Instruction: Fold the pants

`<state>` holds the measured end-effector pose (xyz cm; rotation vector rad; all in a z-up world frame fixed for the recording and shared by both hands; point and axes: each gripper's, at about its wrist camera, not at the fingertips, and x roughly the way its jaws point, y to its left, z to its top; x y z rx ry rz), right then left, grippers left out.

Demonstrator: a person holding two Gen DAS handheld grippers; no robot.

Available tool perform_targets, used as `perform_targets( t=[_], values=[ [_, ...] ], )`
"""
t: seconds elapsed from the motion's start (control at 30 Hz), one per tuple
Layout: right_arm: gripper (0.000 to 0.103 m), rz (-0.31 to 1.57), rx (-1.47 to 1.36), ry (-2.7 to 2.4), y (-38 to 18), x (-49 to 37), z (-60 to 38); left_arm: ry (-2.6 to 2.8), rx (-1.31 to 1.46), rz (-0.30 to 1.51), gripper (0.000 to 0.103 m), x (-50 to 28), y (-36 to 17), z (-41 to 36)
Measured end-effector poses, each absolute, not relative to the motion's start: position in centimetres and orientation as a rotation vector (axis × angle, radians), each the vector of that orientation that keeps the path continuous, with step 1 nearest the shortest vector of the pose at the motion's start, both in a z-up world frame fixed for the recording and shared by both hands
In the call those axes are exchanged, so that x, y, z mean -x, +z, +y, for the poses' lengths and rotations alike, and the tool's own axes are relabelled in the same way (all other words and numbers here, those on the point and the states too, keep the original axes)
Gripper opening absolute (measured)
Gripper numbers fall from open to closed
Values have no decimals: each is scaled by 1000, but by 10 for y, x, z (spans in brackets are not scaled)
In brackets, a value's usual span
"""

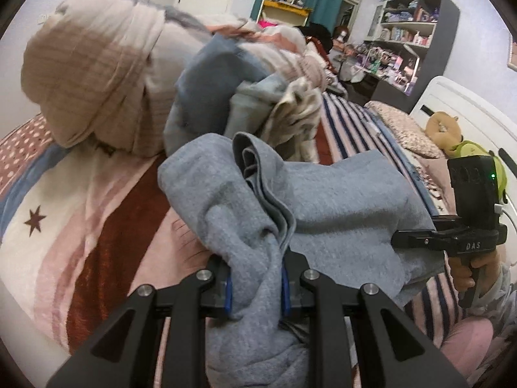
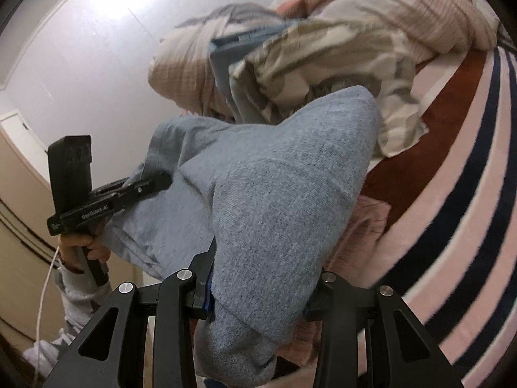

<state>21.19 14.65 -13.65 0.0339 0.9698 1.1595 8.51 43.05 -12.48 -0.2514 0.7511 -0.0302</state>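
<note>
The grey fleece pants (image 1: pixel 323 200) hang bunched between my two grippers above the bed. My left gripper (image 1: pixel 257 287) is shut on a fold of the pants, with cloth draped over its blue pads. My right gripper (image 2: pixel 258 294) is shut on another part of the pants (image 2: pixel 274 174), which drape over it and hide its right finger. The right gripper also shows in the left wrist view (image 1: pixel 420 237) at the right, biting the pants' edge. The left gripper shows in the right wrist view (image 2: pixel 152 182) at the left, likewise on the cloth.
A striped pink, brown and navy blanket (image 1: pixel 106 226) covers the bed. A heap of other clothes and bedding (image 1: pixel 135 74) lies behind the pants. Shelves (image 1: pixel 410 32) stand at the far wall. A white headboard (image 1: pixel 468 110) with plush toys is at the right.
</note>
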Motion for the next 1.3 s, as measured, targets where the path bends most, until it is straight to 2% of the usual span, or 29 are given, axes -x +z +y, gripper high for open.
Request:
perform_targets(
  t=[0.33, 0.8, 1.0, 1.3],
  values=[
    [33, 1015, -12, 1121, -175, -226, 162, -34, 354, 829, 25, -111, -185, 456],
    [35, 1036, -5, 1119, -177, -227, 172, -20, 370, 826, 30, -110, -193, 455],
    [38, 1047, 2, 1112, -173, -225, 169, 40, 343, 831, 39, -102, -182, 452],
    [44, 1039, 47, 1090, -160, -212, 153, 157, 267, 825, 59, -88, -156, 438]
  ],
)
